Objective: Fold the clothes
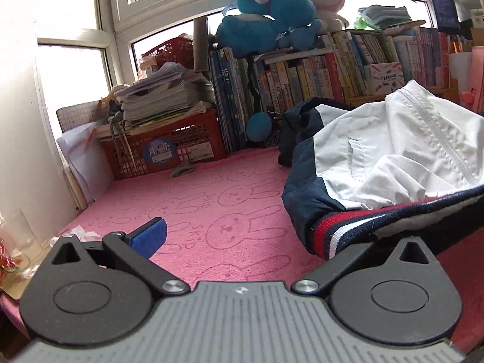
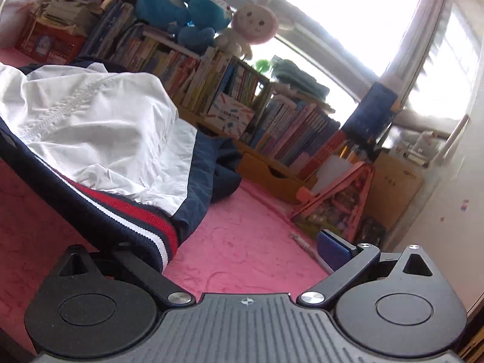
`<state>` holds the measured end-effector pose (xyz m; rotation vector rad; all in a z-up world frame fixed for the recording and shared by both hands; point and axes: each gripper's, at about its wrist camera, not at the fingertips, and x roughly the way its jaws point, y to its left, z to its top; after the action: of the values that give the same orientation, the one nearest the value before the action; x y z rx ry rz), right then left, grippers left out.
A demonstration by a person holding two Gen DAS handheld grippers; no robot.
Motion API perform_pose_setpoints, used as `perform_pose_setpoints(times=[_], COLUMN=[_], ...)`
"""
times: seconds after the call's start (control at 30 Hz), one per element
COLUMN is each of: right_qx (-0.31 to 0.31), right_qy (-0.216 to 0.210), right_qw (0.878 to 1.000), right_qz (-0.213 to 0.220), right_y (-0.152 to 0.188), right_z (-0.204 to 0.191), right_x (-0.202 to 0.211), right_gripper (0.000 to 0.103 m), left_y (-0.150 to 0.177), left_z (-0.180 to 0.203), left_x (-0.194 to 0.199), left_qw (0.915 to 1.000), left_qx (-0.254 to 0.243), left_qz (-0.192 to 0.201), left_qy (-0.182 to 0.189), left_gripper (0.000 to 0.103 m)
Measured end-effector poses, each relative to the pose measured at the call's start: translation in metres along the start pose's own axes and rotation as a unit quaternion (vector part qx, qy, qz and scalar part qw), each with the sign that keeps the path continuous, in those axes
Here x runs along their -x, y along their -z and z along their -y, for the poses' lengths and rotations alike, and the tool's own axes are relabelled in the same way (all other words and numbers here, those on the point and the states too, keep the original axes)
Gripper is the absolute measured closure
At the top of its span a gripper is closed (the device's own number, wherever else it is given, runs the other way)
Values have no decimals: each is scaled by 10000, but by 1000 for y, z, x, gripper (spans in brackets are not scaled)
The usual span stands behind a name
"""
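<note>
A white and navy jacket with a zipper and a red-and-white striped hem lies crumpled on the pink rabbit-print cloth. My left gripper stands open at the hem's left corner. Its left finger's blue pad is bare over the cloth, and the hem covers its right finger. In the right wrist view the jacket fills the left side. My right gripper is open too. The striped hem drapes over its left finger, and its right blue pad is free.
Behind the jacket runs a row of books with plush toys on top. A red crate under stacked papers stands at the back left. A pink stand and a cardboard box sit at the right, and a pen lies on the cloth.
</note>
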<state>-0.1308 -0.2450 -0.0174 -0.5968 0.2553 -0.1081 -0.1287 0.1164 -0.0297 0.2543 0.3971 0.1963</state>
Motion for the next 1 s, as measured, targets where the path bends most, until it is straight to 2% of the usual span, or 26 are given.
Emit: perform_pose_setpoints(times=[0.07,0.17,0.27,0.43,0.5,0.67,0.73,0.83,0.9,1.0], right_qx=[363,834,1200,1986,1983,1953,2022,1762,1076,283], right_qy=[-8,-108,-217,-293,-391,-685,-923,-1483,-2116,-2982], right_qw=[9993,9964,9925,9792,9791,9783,9747,9726,9696,9506], right_qz=[135,88,78,297,232,-136,-225,-308,-594,-811], right_y=[6,18,27,26,27,43,45,39,30,27], right_z=[1,-9,-19,-12,-8,-23,-30,-20,-2,24], right_x=[7,8,11,35,40,32,32,36,31,26], right_gripper=[1,1,1,1,1,1,1,1,1,1], left_y=[6,18,24,28,32,37,37,37,38,38], left_z=[4,14,14,12,16,12,10,10,10,13], left_x=[8,9,10,20,21,16,17,17,14,13], left_qw=[9997,9986,9981,9949,9936,9953,9949,9945,9941,9939], left_qx=[-225,-448,-458,-765,-844,-394,-370,-276,-108,-54], left_qz=[-63,-280,-417,-588,-653,-770,-804,-825,-846,-854], left_qy=[56,33,36,297,360,438,487,591,664,699], left_gripper=[0,0,0,0,0,0,0,0,0,0])
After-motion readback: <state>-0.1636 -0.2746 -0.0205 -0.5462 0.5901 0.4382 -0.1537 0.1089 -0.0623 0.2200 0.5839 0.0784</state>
